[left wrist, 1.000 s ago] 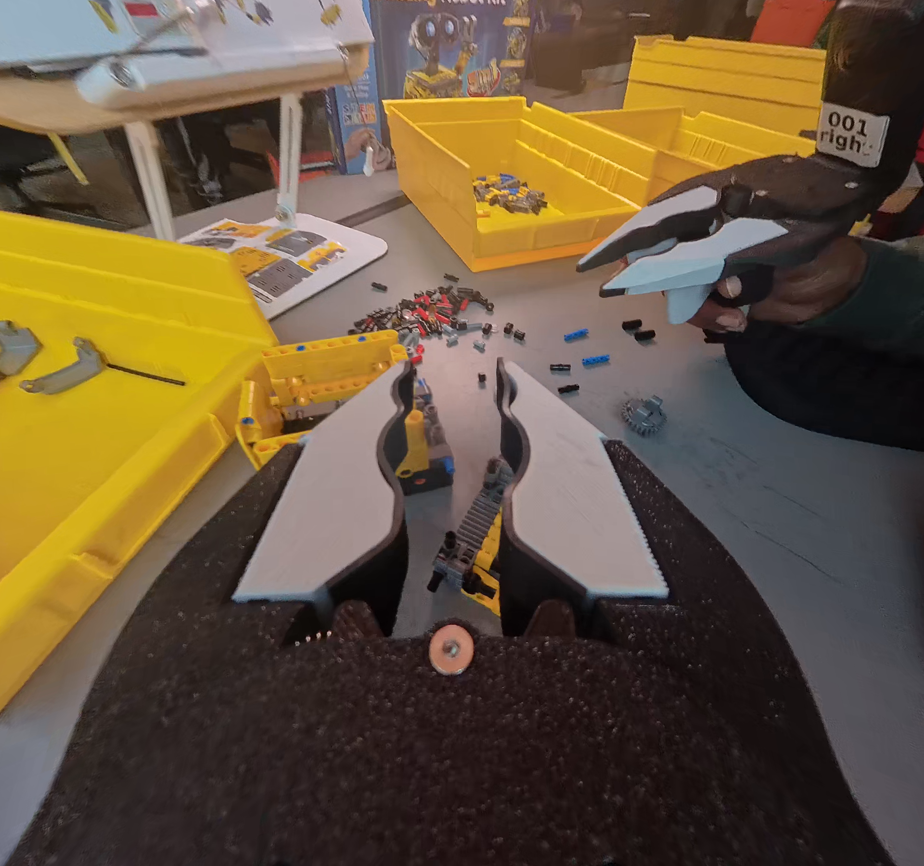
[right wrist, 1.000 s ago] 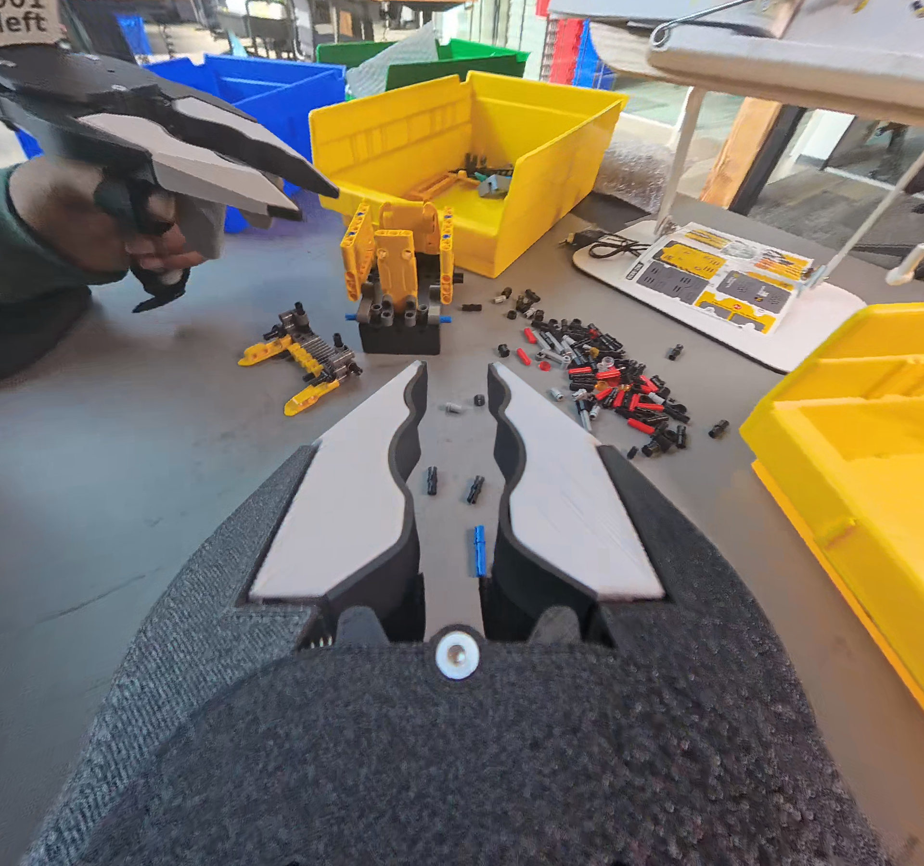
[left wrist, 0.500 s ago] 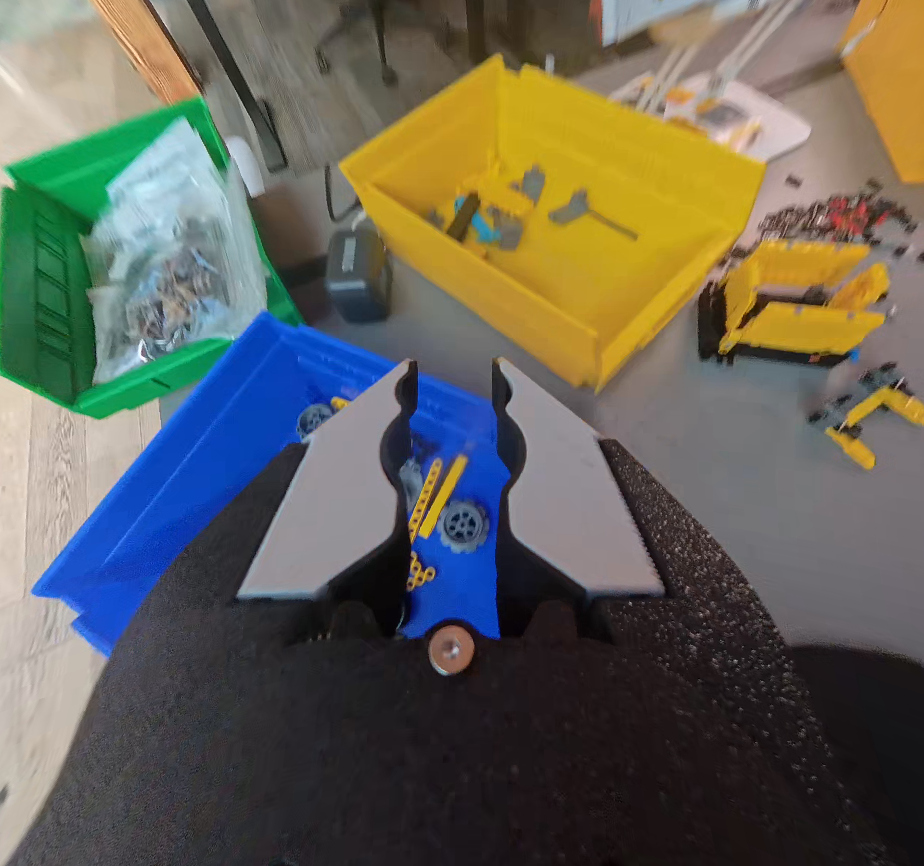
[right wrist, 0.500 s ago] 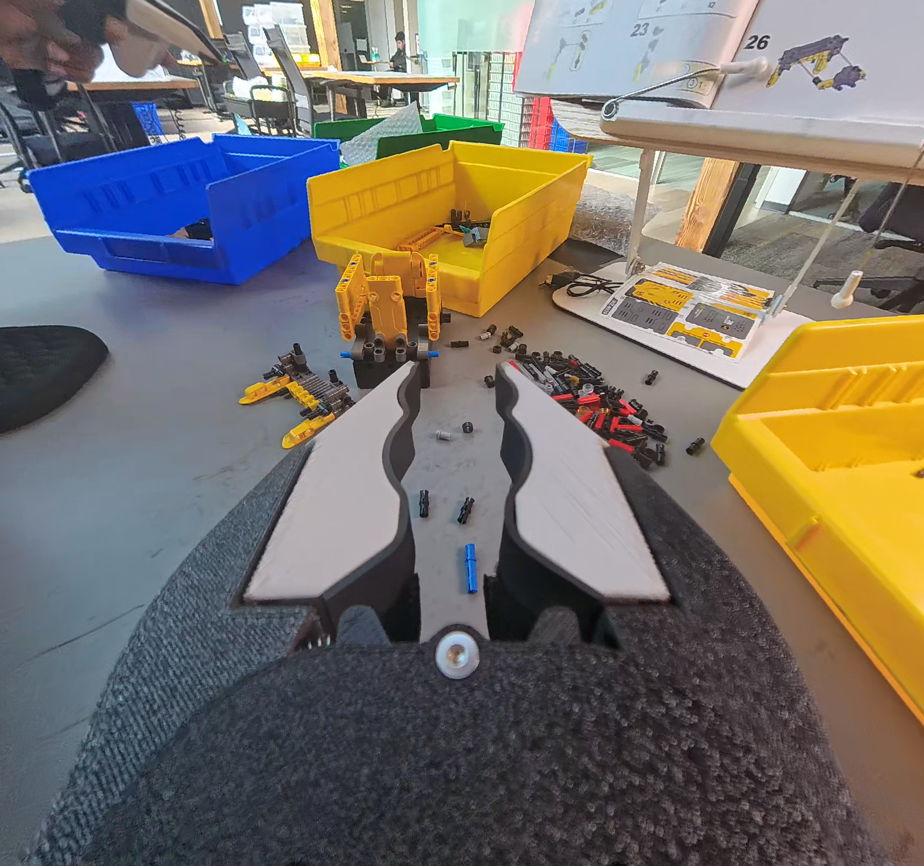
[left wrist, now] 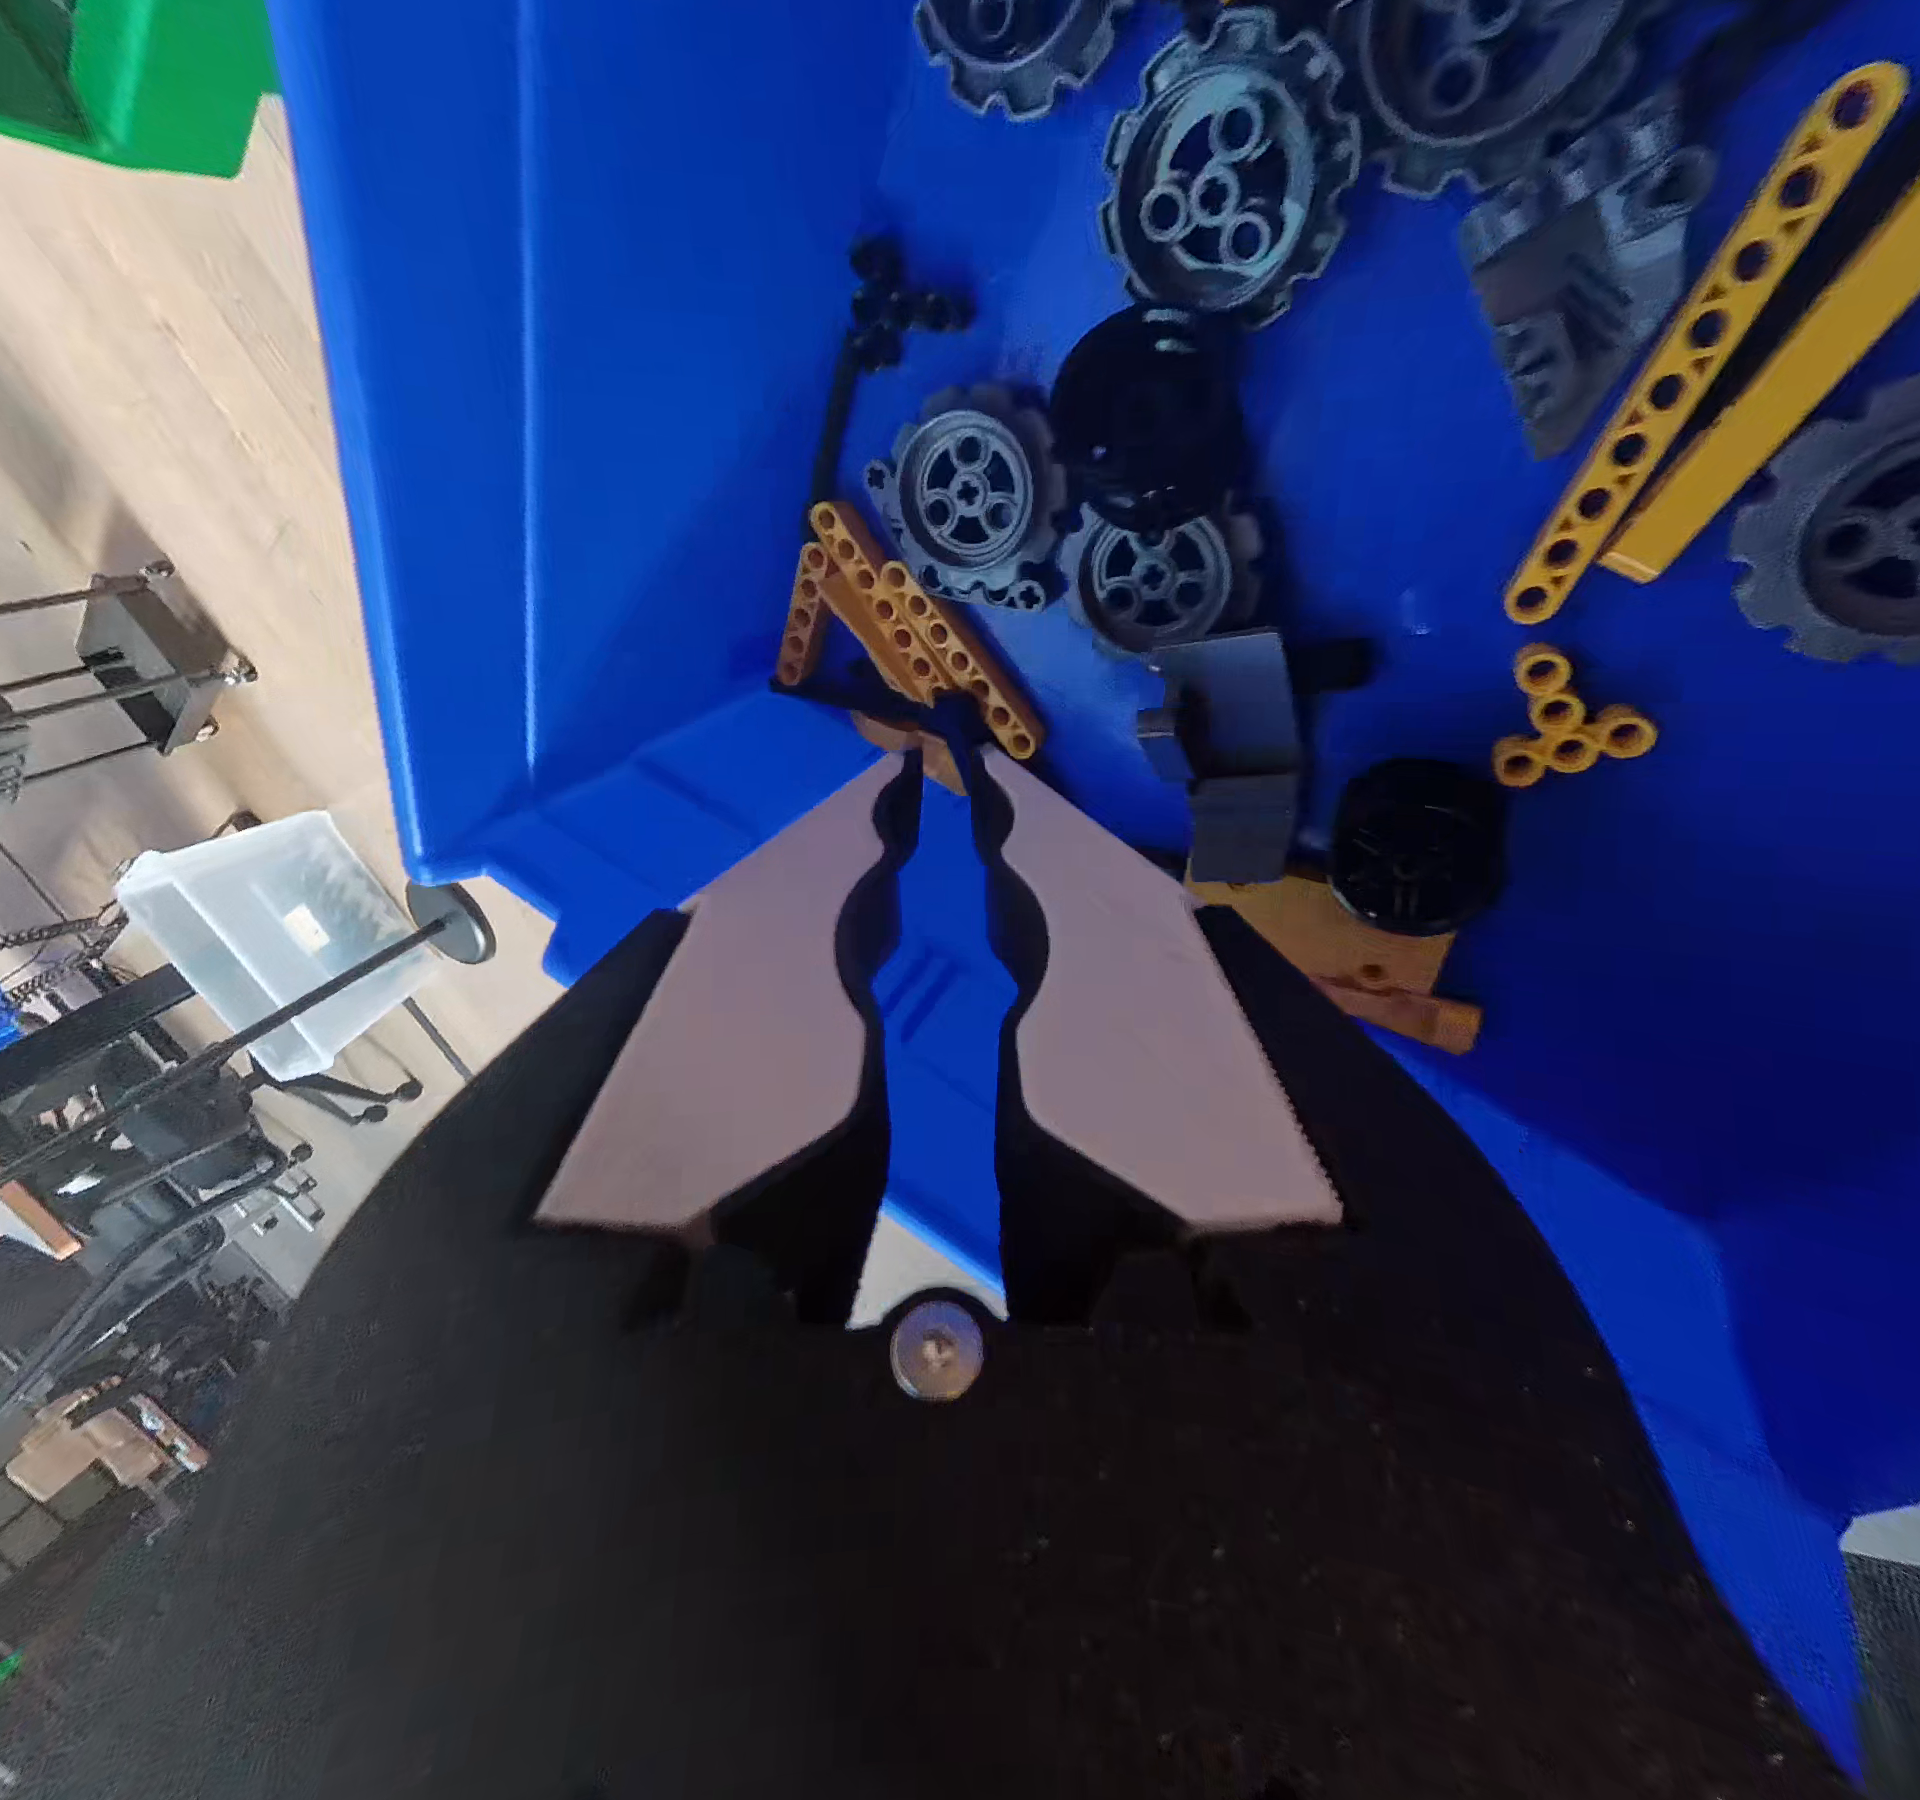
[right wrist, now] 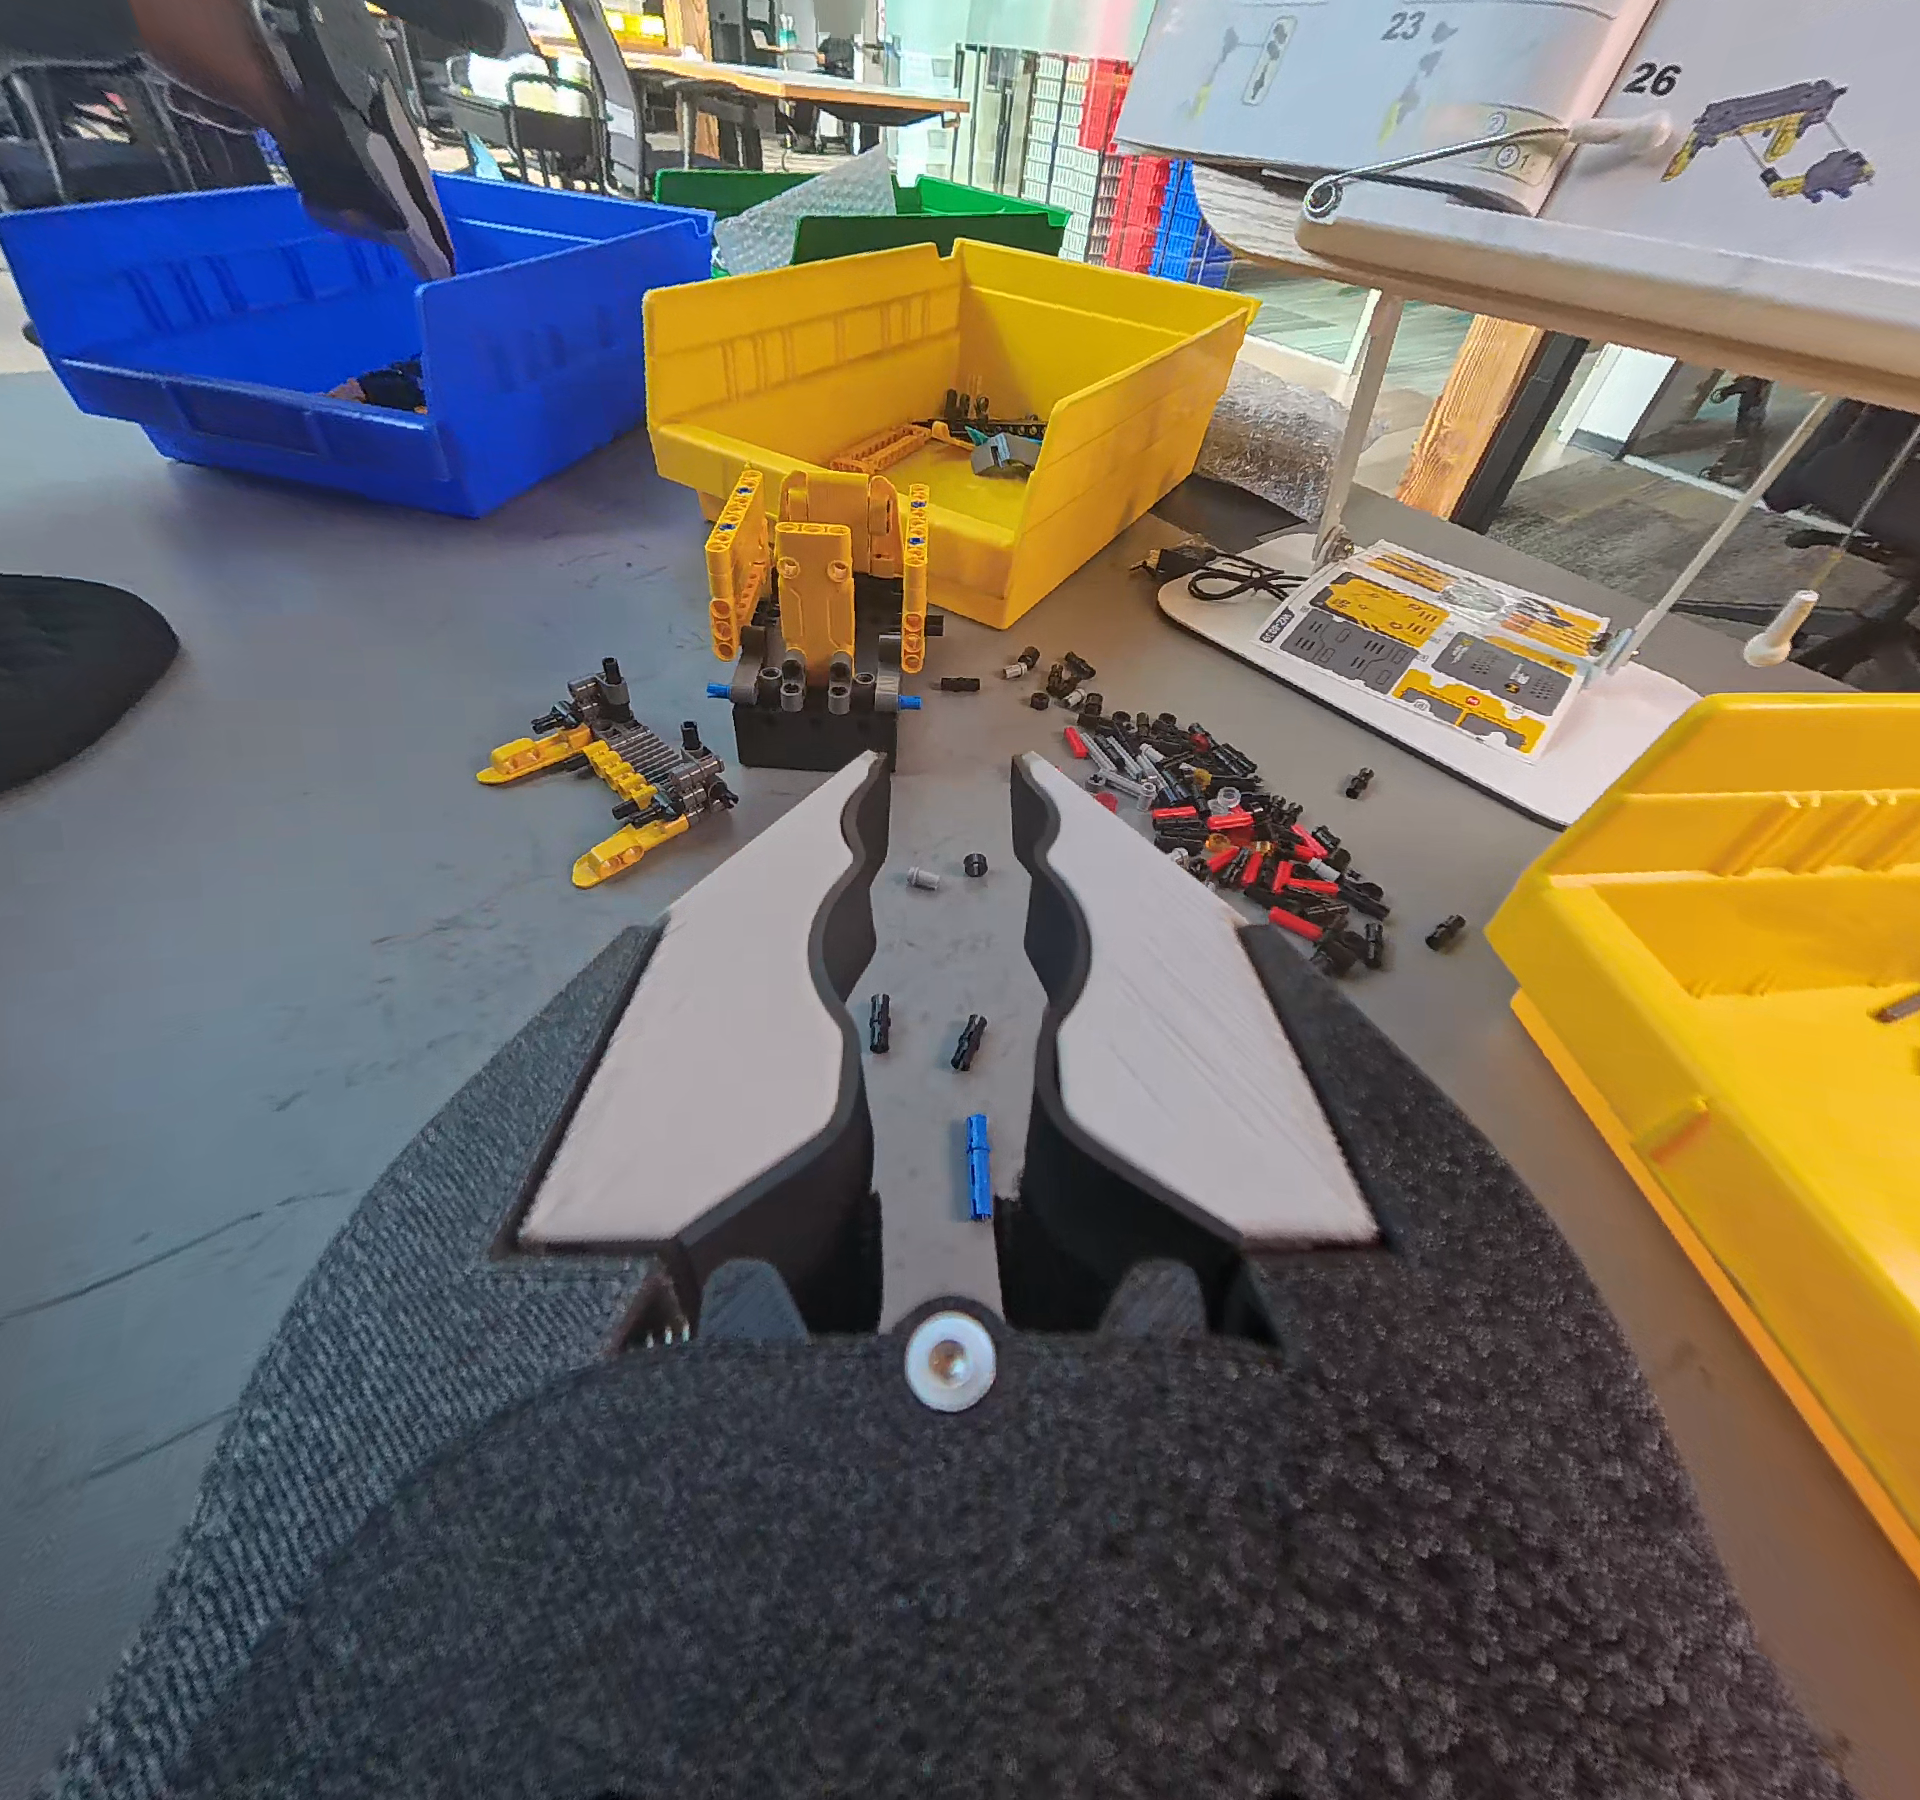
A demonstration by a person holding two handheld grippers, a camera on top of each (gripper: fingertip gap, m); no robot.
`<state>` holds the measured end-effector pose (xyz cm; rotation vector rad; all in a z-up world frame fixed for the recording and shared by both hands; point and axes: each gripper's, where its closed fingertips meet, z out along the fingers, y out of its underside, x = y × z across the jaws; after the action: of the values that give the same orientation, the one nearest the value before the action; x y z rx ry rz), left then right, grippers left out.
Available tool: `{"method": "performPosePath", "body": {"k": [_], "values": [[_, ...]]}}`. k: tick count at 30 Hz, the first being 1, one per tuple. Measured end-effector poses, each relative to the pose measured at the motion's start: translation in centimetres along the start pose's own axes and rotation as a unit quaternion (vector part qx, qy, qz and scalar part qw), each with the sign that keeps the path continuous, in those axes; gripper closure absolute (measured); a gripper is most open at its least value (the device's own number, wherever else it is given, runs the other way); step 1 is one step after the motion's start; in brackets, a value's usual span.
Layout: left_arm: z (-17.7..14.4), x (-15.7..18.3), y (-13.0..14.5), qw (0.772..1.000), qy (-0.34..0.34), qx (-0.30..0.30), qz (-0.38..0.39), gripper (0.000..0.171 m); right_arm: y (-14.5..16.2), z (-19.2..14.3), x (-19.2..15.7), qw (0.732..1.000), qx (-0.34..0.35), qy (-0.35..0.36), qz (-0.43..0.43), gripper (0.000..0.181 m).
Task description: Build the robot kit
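blue bin [left wrist: 623,316] holds the left gripper [left wrist: 940,763], tips narrowly apart beside orange beams [left wrist: 914,628]; the right gripper [right wrist: 951,774], spread apart, hovers near that bin, above printed instruction pages [right wrist: 1455,15].

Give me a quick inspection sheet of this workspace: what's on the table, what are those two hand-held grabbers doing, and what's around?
Surface: grey table, scuffed.
Job's things: blue bin holding grey toothed wheels and yellow holed beams; yellow and black brick assembly; smaller yellow and grey assembly.
Clutter: pile of red and black pins; blue pin; yellow bin; sticker sheet.
Grippers: left gripper reaches into the blue bin, fingers narrowly apart beside the yellow beams; right gripper open above loose pins.
Cables: black cable on the white stand base.
Surroundings: instruction booklet on a stand, green bin, office desks and chairs behind.
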<state>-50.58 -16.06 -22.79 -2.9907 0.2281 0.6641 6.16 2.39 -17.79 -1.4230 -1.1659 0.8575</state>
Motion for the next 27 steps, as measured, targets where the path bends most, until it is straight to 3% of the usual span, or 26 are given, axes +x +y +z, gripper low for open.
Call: {"method": "performPosePath", "body": {"k": [10,20,27], "values": [[2.9,-1.2,-0.3,0.996,0.056,-0.057,-0.027,0.162,0.3,0.2,0.1,1.0,-0.007,0.002,-0.001,0.16],[4.1,1.8,0.4,0.983,0.14,-0.117,-0.023,0.155,0.5,0.3,0.2,1.0,-0.011,0.004,-0.001,0.161],[3.8,2.6,0.2,0.98,0.165,-0.102,-0.032,0.158,0.6,0.3,0.0,1.0,-0.013,0.001,-0.003,0.162]]}}
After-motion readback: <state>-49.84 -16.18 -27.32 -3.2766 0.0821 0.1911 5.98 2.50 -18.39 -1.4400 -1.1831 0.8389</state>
